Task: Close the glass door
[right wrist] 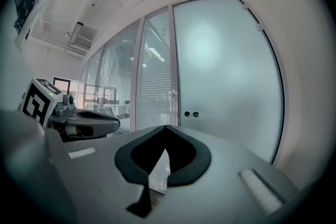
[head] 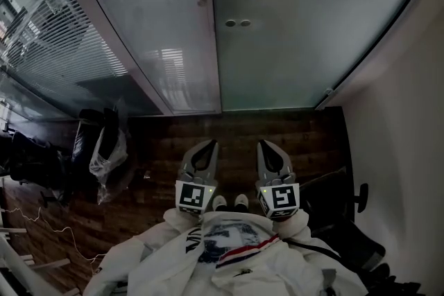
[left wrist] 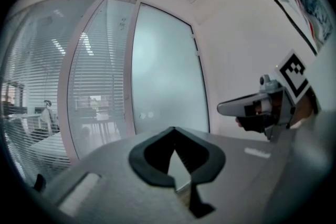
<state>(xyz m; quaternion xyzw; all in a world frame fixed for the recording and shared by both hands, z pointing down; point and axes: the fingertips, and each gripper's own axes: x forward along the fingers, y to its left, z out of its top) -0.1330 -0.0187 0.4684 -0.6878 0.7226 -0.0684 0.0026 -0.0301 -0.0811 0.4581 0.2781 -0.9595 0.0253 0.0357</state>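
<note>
The frosted glass door [head: 305, 24] fills the upper middle and right of the head view, with two small round fittings [head: 238, 23] near its left edge. That edge lies against the pale frame post [head: 207, 17]. The door [left wrist: 165, 76] also stands ahead in the left gripper view, and the door [right wrist: 226, 71] likewise in the right gripper view. My left gripper [head: 206, 144] and right gripper [head: 266, 144] are held side by side close to my chest, pointing level at the door and well short of it. Both are shut with nothing between their jaws, tips meeting in the left gripper [left wrist: 176, 128] and right gripper [right wrist: 166, 127].
A glass wall with blinds [head: 76, 38] runs along the left. A black chair with a plastic bag [head: 105, 149] stands on the dark wooden floor [head: 236, 125] at the left. A white wall [head: 402, 149] closes the right side, with a black chair base [head: 354, 201] beside it.
</note>
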